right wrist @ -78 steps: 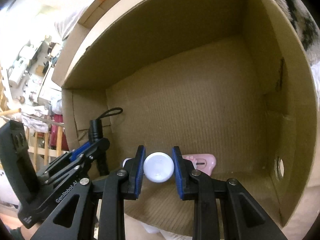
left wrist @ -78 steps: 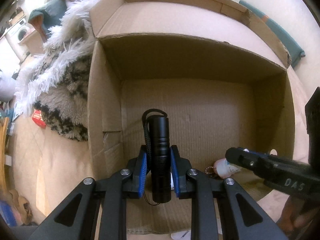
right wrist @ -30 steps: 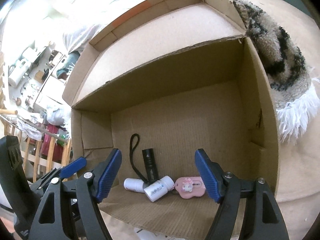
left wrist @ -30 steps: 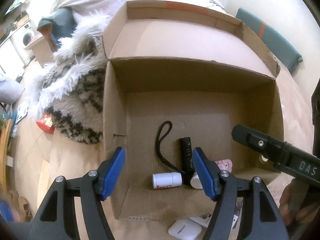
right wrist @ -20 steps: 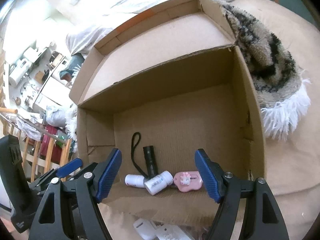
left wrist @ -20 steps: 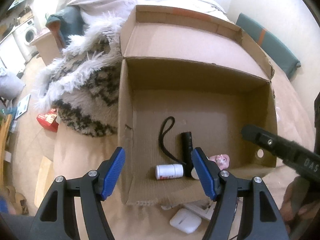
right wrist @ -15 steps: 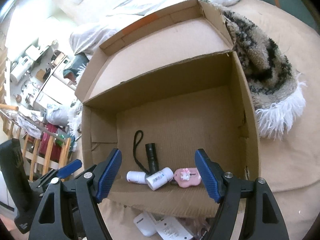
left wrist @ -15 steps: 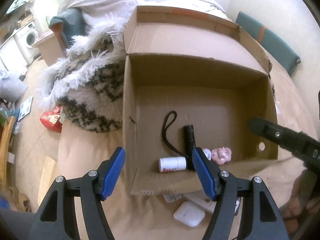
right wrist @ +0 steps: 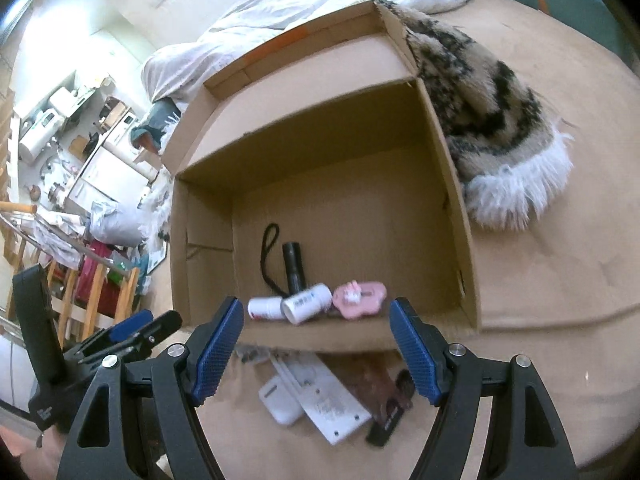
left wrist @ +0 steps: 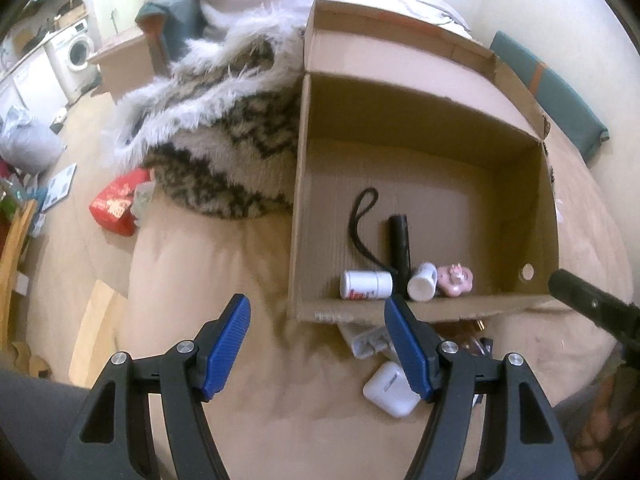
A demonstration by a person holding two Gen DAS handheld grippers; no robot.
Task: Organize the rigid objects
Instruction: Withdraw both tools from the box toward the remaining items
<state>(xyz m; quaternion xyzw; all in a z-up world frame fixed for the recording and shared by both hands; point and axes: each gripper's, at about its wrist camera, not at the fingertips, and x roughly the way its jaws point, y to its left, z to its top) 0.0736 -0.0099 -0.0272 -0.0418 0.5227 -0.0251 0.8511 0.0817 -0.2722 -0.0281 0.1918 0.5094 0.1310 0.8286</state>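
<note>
An open cardboard box (left wrist: 420, 152) (right wrist: 448, 200) lies on the tan bed cover. Inside at its near wall lie a black flashlight (left wrist: 400, 240) (right wrist: 294, 266) with a wrist cord, two white bottles (left wrist: 366, 285) (right wrist: 306, 304) (left wrist: 421, 282) (right wrist: 264, 307) and a pink toy (left wrist: 454, 280) (right wrist: 360, 294). My left gripper (left wrist: 316, 344) is open and empty, held back in front of the box. My right gripper (right wrist: 314, 348) is open and empty too, above loose items in front of the box.
In front of the box lie a white earbud case (left wrist: 390, 390), a flat white device (right wrist: 326, 402), a small white case (right wrist: 280, 400) and a dark object (right wrist: 390, 416). A furry patterned blanket (left wrist: 224, 128) (right wrist: 488, 100) lies beside the box. Cluttered floor lies beyond the bed's left edge.
Both grippers let go of the flashlight and the white bottle inside the box, opened, and drew back and up out of it. The items in front of the box came into view.
</note>
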